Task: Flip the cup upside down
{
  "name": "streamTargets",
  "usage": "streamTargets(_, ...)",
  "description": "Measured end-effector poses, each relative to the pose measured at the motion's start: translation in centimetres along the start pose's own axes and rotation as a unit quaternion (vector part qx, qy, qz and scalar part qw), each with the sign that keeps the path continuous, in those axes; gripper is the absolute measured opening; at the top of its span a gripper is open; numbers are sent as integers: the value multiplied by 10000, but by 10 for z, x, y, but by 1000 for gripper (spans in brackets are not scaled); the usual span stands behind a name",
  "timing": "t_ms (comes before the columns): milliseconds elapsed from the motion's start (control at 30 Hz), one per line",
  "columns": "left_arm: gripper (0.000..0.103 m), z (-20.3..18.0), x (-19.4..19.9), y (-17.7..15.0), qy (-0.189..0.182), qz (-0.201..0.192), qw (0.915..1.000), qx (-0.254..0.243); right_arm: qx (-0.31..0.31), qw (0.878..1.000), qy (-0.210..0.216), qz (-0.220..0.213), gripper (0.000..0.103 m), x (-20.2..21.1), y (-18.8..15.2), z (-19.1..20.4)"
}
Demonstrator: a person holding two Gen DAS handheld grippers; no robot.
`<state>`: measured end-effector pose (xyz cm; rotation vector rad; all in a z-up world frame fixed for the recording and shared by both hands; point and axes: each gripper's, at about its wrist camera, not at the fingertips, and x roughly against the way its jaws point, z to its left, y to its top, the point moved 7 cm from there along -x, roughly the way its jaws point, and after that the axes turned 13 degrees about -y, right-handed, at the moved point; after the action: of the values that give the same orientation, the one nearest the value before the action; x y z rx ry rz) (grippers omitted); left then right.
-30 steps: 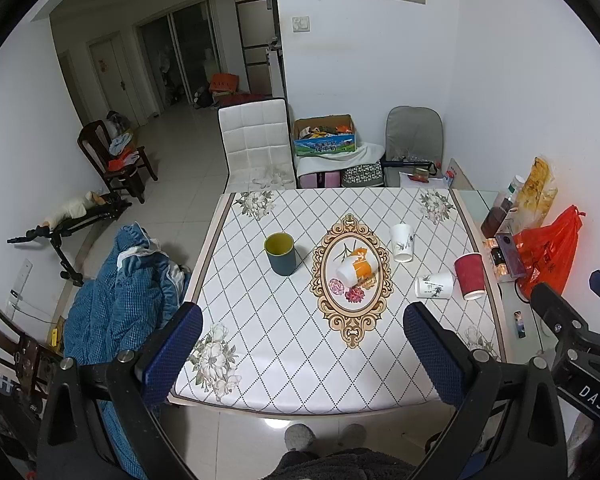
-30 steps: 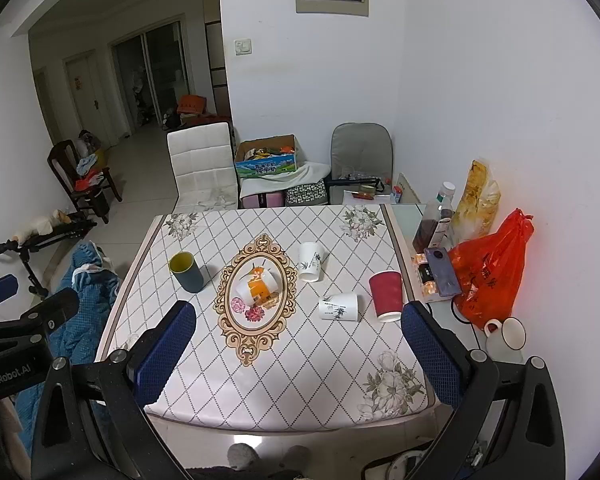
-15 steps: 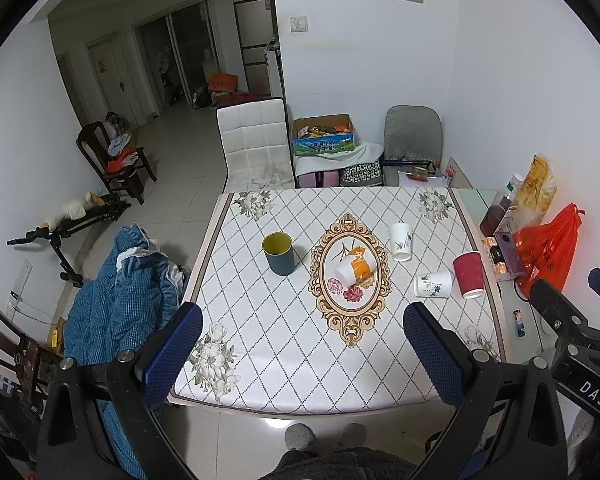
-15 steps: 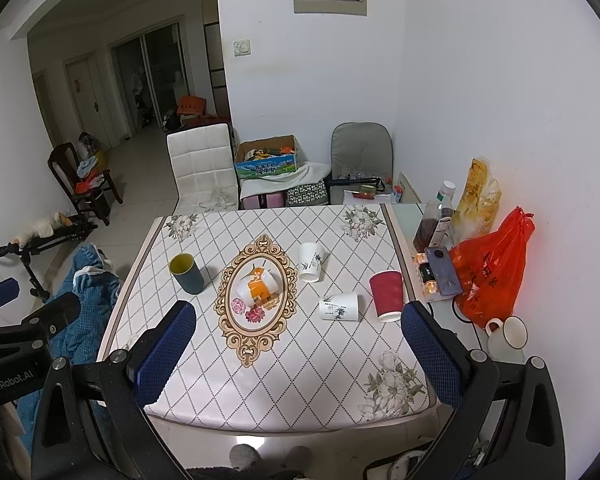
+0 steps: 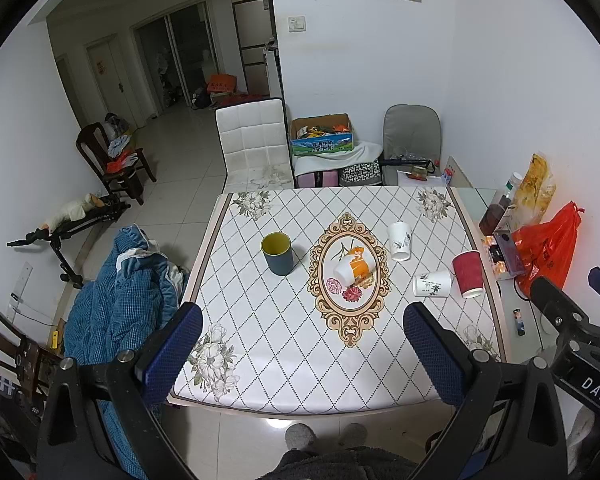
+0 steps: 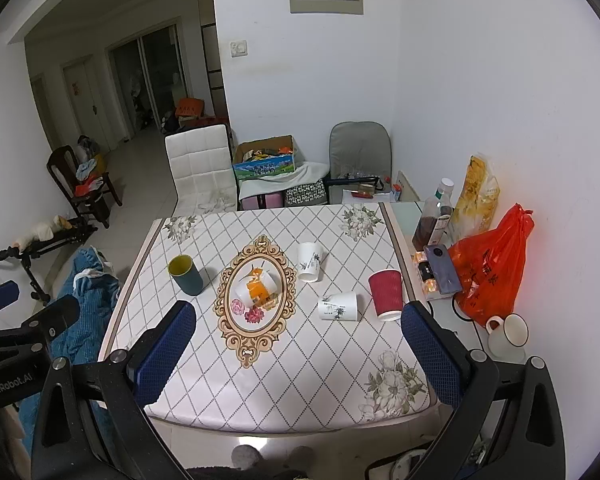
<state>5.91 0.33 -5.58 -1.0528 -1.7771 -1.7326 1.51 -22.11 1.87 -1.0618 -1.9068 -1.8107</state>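
Observation:
Several cups stand on the patterned table (image 5: 284,344). A dark green cup (image 5: 277,253) with a yellow inside stands upright at the left. A white and orange cup (image 5: 352,269) lies on its side on the oval motif. A white cup (image 5: 399,241) stands upside down. Another white cup (image 5: 432,284) lies on its side. A red cup (image 5: 467,274) stands upside down at the right. My left gripper (image 5: 302,344) is open and empty, high above the near table edge. My right gripper (image 6: 298,350) is open and empty too, also held high and back.
A red plastic bag (image 6: 490,264), bottles (image 6: 434,220), a phone (image 6: 440,268) and a white mug (image 6: 508,330) sit on a side surface right of the table. A white chair (image 5: 254,144) stands beyond the table. A blue quilt (image 5: 116,292) lies at the left.
Both views have shifted very slightly; the table and cups sit almost the same in frame. No cup has moved, and both grippers stay open.

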Motion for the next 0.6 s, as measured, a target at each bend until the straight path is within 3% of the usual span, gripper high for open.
streamTargets(300,103,-1,0,0,9,24,10000,23,-35,10000,49,49,103,-3,-2,-2)
streamTargets(600,103,-2,-23,-10,186,246,9991,297,107,9992,141,350,103,-37,-13,-5)
